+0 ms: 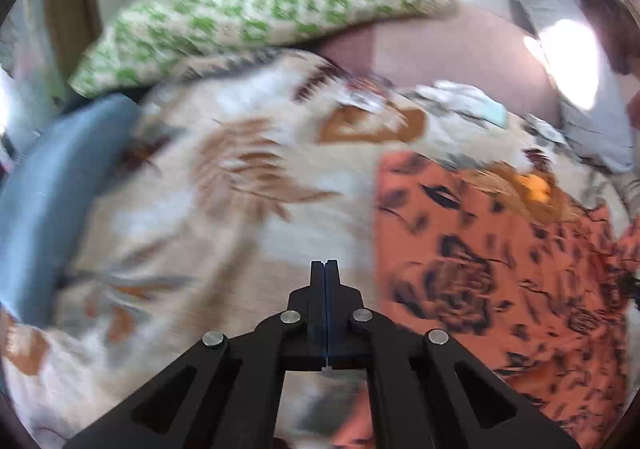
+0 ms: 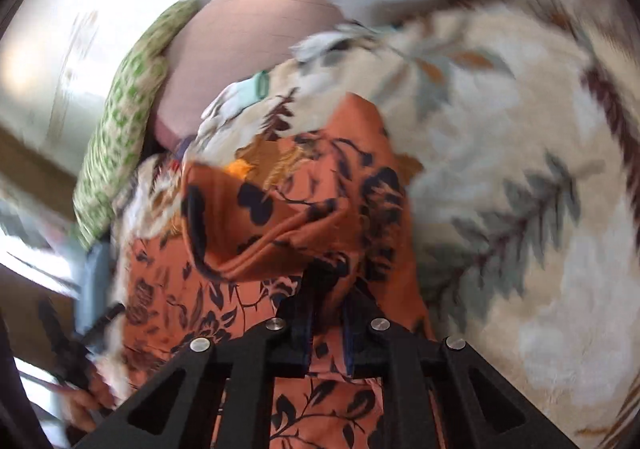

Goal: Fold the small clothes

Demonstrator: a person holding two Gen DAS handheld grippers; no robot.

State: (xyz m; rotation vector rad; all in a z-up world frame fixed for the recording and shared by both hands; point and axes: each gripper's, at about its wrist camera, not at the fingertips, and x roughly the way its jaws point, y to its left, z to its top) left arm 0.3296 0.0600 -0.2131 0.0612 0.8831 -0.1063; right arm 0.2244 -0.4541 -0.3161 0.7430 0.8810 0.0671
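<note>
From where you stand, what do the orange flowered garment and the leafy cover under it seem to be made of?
Orange garment: thin woven cloth, matte with a slight sheen, likely cotton or rayon; it creases sharply where it bunches. Leafy cover: thick plush blanket, probably fleece; its surface looks fuzzy, though blur hides detail.

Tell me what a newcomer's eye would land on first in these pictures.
The orange flowered garment stands out first, bunched up in the right gripper, whose fingers are shut on a fold of it. It lies on a cream leaf-print blanket that fills both views. Behind, a green-patterned pillow rests at the bed's far end.
</note>
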